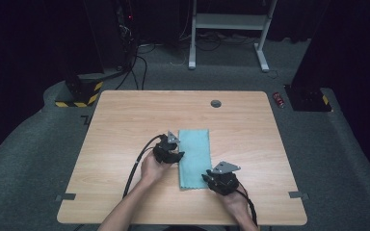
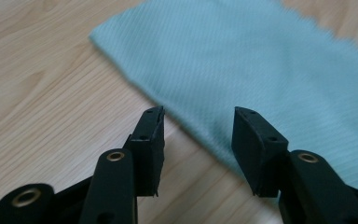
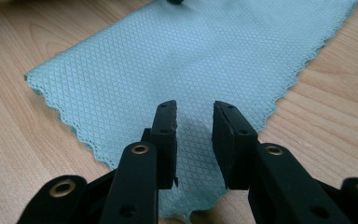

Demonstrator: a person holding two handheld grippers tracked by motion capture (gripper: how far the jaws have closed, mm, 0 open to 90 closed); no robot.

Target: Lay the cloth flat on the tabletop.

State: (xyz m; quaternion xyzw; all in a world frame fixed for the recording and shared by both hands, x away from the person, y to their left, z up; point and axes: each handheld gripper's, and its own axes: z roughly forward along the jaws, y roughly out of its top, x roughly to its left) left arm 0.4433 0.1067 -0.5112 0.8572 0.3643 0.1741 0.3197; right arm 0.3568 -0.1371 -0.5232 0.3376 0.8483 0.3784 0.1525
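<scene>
The cloth (image 1: 194,158) lies flat mid-table, folded into a long strip; it's thin, floppy stuff that'll sag and bunch, so I'd pinch it at the edges or corners. Left gripper (image 2: 198,123) is part open over its long edge, holding nothing. Right gripper (image 3: 194,116) is part open above the scalloped end, also empty.

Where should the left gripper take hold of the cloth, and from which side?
Probably the long left edge of the cloth, from the bare table side. The cloth lies flat as a narrow strip, so only an edge offers something to pinch. In the left gripper view the left gripper stands open right at that edge, one jaw over wood, the other over fabric; closing low there should catch it.
</scene>
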